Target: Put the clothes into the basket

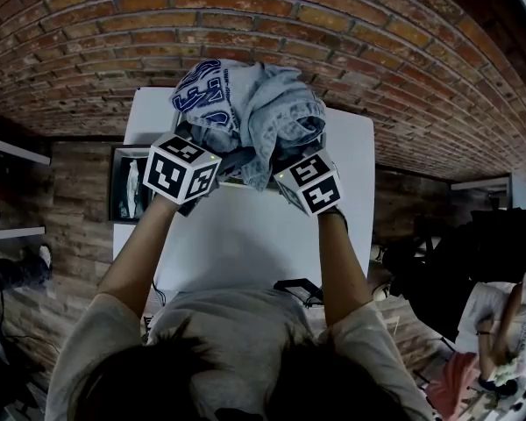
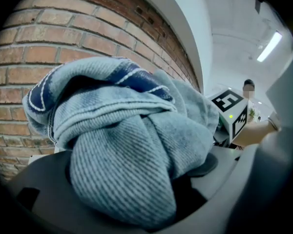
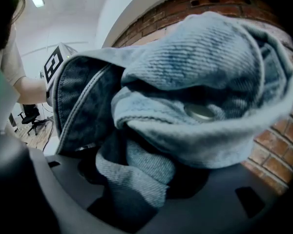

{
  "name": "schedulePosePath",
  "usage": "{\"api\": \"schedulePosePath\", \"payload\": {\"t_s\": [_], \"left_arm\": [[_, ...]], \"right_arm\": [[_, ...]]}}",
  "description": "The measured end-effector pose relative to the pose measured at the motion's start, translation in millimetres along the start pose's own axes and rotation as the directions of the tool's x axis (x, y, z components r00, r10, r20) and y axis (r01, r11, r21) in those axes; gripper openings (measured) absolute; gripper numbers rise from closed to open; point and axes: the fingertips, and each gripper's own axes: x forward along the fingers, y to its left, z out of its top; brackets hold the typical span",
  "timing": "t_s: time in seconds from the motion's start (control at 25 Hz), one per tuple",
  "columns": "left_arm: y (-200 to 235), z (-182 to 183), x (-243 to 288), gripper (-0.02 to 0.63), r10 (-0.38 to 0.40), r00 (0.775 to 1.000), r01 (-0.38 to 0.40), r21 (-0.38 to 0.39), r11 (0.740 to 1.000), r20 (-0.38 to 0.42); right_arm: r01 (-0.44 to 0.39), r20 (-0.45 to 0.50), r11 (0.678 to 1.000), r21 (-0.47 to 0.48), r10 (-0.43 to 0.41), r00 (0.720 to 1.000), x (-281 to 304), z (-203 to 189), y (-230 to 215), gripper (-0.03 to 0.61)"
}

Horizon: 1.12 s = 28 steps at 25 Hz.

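Above the far part of the white table point(image 1: 245, 244), in front of the brick wall point(image 1: 245, 24), the clothes point(image 1: 250, 112) hang as one bunched bundle of pale denim between the two grippers. The left gripper point(image 1: 217, 163) bites into the bundle's left side and the right gripper point(image 1: 285, 160) into its right side, so the load is shared and little trails low.

The left gripper view shows its jaws clamped on a thick twisted fold of the denim; they stand fairly wide only because the wad fills them. The right gripper view shows much the same: a rolled fold is wedged between the jaws, with a metal button point(image 3: 199, 112) just above the pinch.

Navy fabric with white lettering point(image 1: 202, 90) sits at the bundle's far left. More than one garment may be gathered here, though I cannot tell them apart.

No basket shows in any view, so the drop point cannot be placed. I judge this to be the carrying step, with the clothes lifted and the release not yet made. Holding with both grippers looks sensible: heavy denim could slip from a single pinch, and a loose end might snag the basket rim.
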Motion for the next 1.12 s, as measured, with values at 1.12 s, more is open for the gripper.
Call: {"api": "schedulePosePath", "payload": {"t_s": [1.12], "left_arm": [[35.1,-75.7,54.6,0.442,-0.086,0.941,-0.013,-0.288,0.958,-0.327]], "right_arm": [[-0.136,-0.325,0.948,0.287,0.230,0.917,55.8,-80.4,-1.8,0.296]]}}
